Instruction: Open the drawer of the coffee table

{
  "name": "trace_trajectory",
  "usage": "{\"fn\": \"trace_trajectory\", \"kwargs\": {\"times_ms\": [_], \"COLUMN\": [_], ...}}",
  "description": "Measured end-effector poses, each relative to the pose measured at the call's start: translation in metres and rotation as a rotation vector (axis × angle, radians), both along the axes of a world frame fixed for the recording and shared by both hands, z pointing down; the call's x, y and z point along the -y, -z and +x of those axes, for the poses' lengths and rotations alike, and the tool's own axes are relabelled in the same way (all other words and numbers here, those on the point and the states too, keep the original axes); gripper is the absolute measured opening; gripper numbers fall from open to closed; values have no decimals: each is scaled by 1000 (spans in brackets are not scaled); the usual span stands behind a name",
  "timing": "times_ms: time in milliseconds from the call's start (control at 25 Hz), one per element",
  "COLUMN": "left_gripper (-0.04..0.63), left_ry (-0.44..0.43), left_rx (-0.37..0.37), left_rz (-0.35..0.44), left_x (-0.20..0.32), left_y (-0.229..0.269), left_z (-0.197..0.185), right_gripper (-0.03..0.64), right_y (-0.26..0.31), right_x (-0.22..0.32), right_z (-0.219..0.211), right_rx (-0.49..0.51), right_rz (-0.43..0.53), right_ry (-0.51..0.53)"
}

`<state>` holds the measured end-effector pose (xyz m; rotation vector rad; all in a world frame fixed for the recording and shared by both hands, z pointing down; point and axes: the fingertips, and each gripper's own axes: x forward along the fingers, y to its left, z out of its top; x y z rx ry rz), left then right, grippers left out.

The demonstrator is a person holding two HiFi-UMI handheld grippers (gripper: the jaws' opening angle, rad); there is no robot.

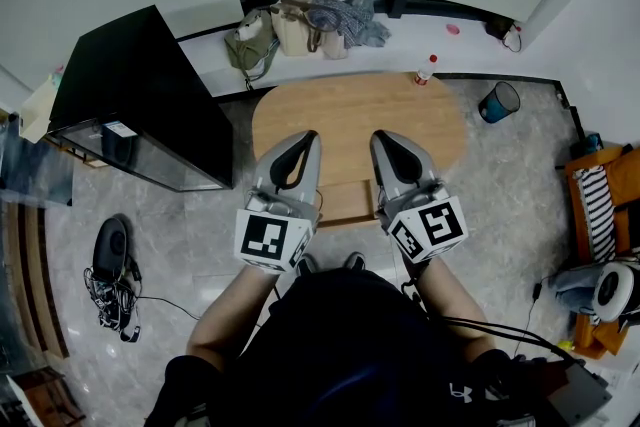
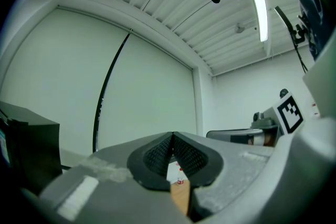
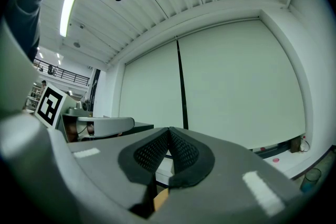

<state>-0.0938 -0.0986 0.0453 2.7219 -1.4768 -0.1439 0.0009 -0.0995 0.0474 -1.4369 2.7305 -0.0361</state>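
the left gripper (image 1: 300,139) had its two ribbed black pads (image 2: 157,153) pressed flat together with nothing between them. the right gripper (image 1: 386,139) was the same, its pads (image 3: 185,152) closed on each other and empty. both grippers were held side by side, pointing away from the person over the near half of the coffee table (image 1: 340,110). neither touched the other. below the closed pads in the left gripper view, a thin strip of the wooden top (image 2: 181,201) showed.

behind each set of jaws sat its marker cube, the left one (image 1: 271,240) and the right one (image 1: 430,228). bare forearms ran back from them to the person's dark clothing at the near edge of the head view.

the coffee table was an oval of light wood standing on the grey stone floor (image 1: 200,245). a rectangular wooden piece, apparently the drawer (image 1: 346,202), stuck out from under the table's near edge, between the two grippers. how far it was pulled out could not be told.

a small bottle with a red cap (image 1: 426,69) stood on the table's far right rim. a black cabinet (image 1: 140,95) stood to the left of the table. bags (image 1: 300,23) were heaped by the far wall, and a blue bin (image 1: 498,102) stood on the floor to the right of the table. a black device with tangled cables (image 1: 110,255) lay on the floor at the near left.
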Motion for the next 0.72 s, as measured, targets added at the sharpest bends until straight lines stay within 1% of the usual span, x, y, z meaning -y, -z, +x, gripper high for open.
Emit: {"fn": "trace_trajectory", "kwargs": {"times_ms": [160,280,320,440,640,720], "left_gripper": [2,2,2,2,2,2], "left_ry": [-2,-17,-17,-6,-13,-11], "left_rx": [-1,34,35,1,12,9], "left_rz": [-1,29,29,-4,12,2], "left_x": [-1,-1,-1,-1,-2,-2], "left_y": [0,-3,-3,0,0,1], "left_z": [-1,-2,-2,-3,-4,-4], "right_gripper": [-2,-2,-2,-2,-2,-2], "right_y": [0,-1,-1,-2,-2,-1], "right_x": [-1,-2,-2,-2,-3,-3], "right_z": [-2,-3,-4,-5,-5,-5], "right_rx": [-2,-3,-3,-3,-3,-2], "right_rz": [0,-3,-3,-7,-12,-12], "right_ry": [3,4,4,4,3,3]}}
